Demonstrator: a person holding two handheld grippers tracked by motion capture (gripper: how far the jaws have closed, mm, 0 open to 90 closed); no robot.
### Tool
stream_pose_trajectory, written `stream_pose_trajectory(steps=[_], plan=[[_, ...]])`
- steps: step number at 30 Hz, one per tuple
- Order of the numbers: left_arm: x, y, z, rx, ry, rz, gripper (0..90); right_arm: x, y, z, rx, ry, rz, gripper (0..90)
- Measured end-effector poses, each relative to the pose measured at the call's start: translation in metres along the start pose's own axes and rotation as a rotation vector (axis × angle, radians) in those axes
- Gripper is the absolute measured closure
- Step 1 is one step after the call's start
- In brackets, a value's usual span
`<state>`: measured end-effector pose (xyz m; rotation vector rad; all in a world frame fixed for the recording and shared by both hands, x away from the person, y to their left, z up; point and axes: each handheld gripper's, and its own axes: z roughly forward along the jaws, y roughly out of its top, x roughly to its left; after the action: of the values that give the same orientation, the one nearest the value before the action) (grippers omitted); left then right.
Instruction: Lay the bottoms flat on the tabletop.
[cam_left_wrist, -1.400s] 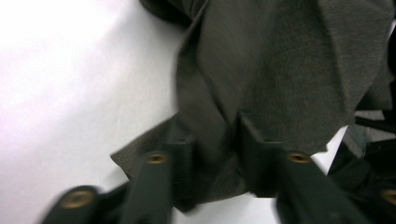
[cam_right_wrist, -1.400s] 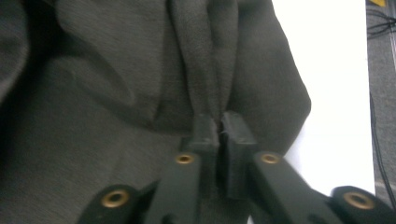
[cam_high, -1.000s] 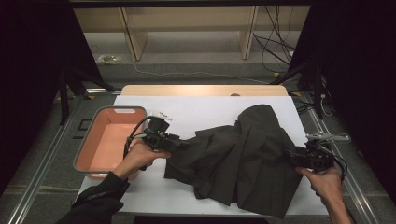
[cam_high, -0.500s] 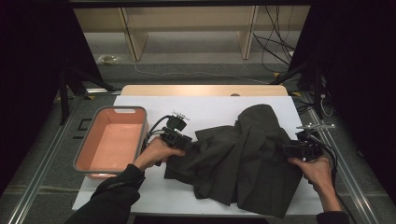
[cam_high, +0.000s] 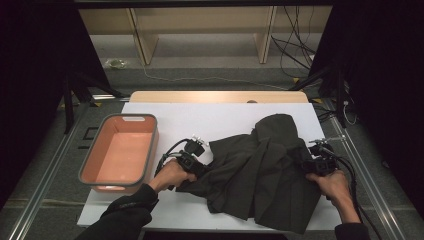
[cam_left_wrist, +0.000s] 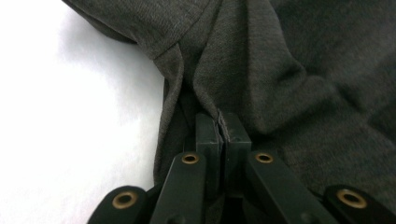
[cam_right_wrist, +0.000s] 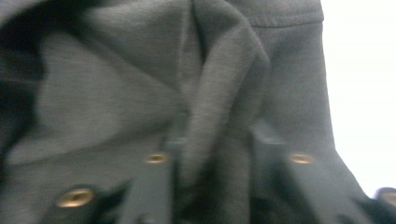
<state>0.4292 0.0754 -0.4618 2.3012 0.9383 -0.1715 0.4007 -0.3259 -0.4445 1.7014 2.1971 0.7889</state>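
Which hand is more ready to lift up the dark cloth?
Probably the left. The left gripper has its fingers pinched shut on the dark cloth. The right gripper has been closing around a fold, but blur hides whether it grips.

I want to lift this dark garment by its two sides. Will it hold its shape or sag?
The garment will probably sag: it lies in soft folds and bunches where the left gripper pinches it. It looks light and unlikely to slip from that pinched fold.

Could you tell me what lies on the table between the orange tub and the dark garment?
In the high view, the left gripper and its hand sit between the orange tub and the dark garment, on bare white table.
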Motion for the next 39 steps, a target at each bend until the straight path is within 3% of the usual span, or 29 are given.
stream_pose_trajectory(steps=[3, 10, 19, 22, 25, 28, 30, 36, 39], plan=[[0.0, -0.005, -0.003, -0.001, -0.002, 0.002, 87.4, 0.004, -0.008, -0.002, 0.04, 0.0, -0.003, 84.1], [-0.001, -0.017, -0.015, -0.012, -0.004, 0.018, 87.5, 0.018, -0.031, -0.009, 0.124, 0.018, -0.03, 85.8], [-0.007, -0.033, -0.031, -0.029, -0.017, 0.039, 87.6, 0.03, -0.056, -0.03, 0.14, 0.059, -0.061, 85.6], [-0.006, -0.038, -0.035, -0.028, -0.031, 0.037, 87.6, 0.032, -0.058, -0.033, 0.122, 0.061, -0.063, 82.5], [-0.006, -0.041, -0.032, -0.022, -0.054, 0.02, 87.5, 0.031, -0.055, -0.035, 0.1, 0.064, -0.053, 67.8], [-0.007, -0.04, -0.03, -0.021, -0.056, 0.016, 86.4, 0.029, -0.05, -0.041, 0.042, 0.051, -0.049, 53.3], [-0.006, -0.038, -0.032, -0.033, -0.047, 0.009, 83.4, 0.028, -0.043, -0.047, -0.014, 0.05, -0.044, 48.2], [-0.003, -0.029, -0.048, -0.109, -0.017, -0.015, 72.3, 0.017, -0.026, -0.064, -0.126, 0.035, -0.014, 43.9], [0.0, -0.023, -0.054, -0.153, 0.012, -0.032, 67.5, 0.007, -0.022, -0.068, -0.149, 0.009, 0.012, 44.4]])
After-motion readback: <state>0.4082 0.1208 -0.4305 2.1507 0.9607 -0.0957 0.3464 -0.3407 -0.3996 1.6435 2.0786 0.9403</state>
